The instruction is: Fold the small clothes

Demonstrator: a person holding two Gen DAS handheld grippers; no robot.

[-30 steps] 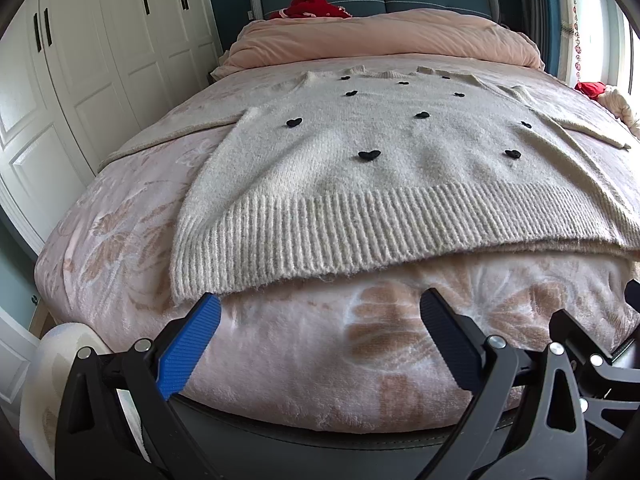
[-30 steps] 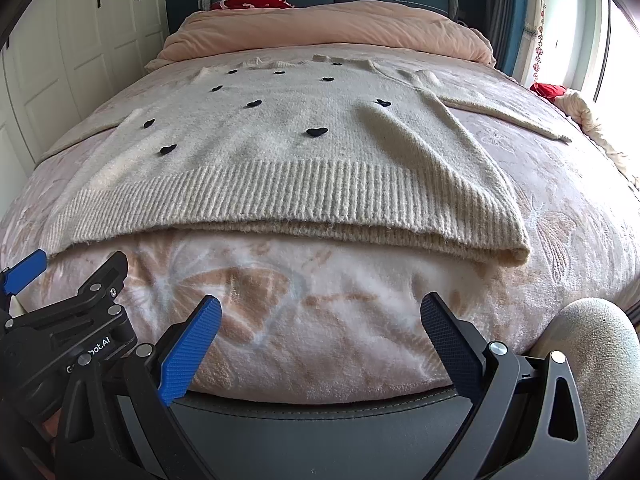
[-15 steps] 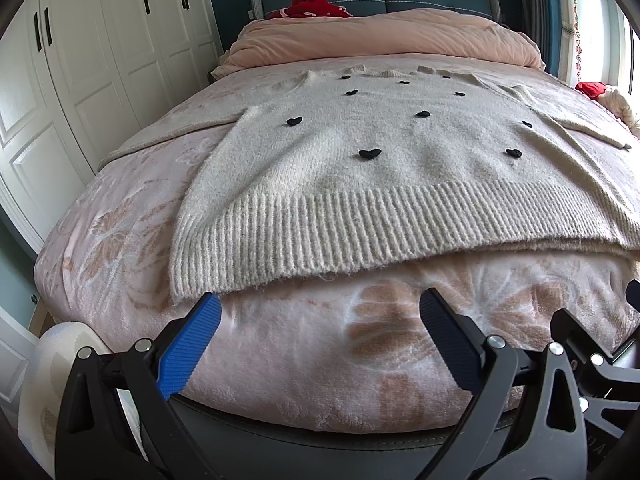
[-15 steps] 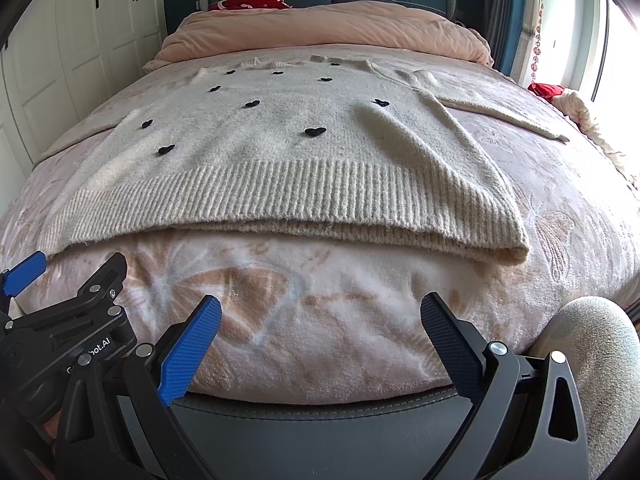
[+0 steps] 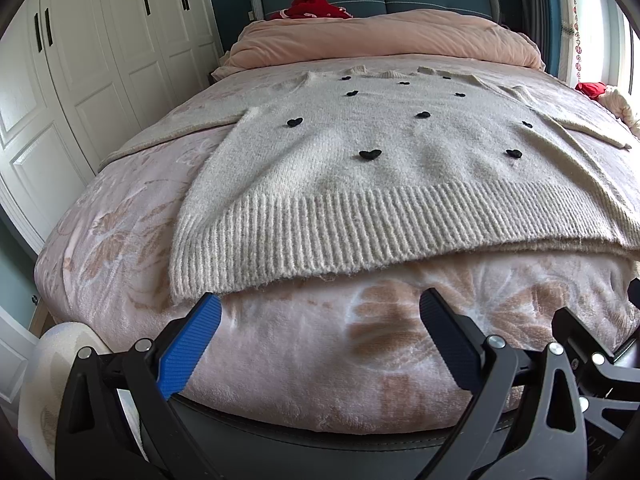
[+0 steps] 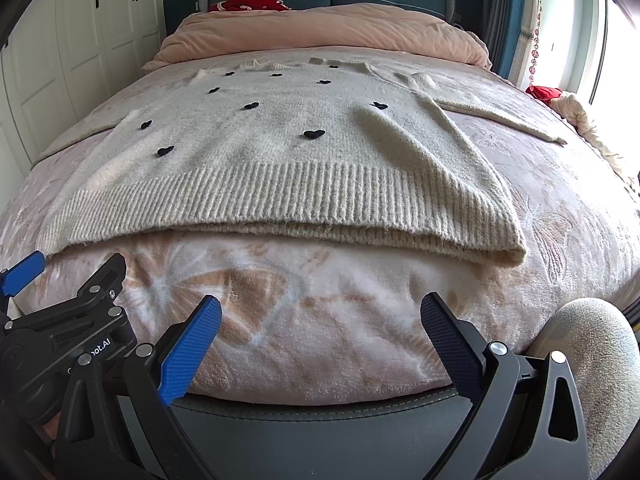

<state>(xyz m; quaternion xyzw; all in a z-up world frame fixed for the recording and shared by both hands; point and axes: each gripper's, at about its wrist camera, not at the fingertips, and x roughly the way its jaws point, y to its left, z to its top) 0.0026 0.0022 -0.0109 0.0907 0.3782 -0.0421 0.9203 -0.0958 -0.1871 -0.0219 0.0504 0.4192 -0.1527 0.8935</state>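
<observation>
A cream knitted sweater (image 5: 380,184) with small black hearts lies flat on the bed, ribbed hem toward me, sleeves spread to both sides. It also shows in the right wrist view (image 6: 280,168). My left gripper (image 5: 320,336) is open and empty, just below the hem near its left corner. My right gripper (image 6: 320,336) is open and empty, below the hem toward its right corner. The left gripper's body shows at the left of the right wrist view (image 6: 60,320).
The bed has a pink floral blanket (image 5: 320,360) and a dark footboard edge (image 6: 320,420). A folded pink duvet (image 5: 380,40) lies at the head. White wardrobe doors (image 5: 80,60) stand left. A window (image 6: 600,60) is right.
Both grippers have crept slightly closer to the sweater hem. Nothing else has moved.
</observation>
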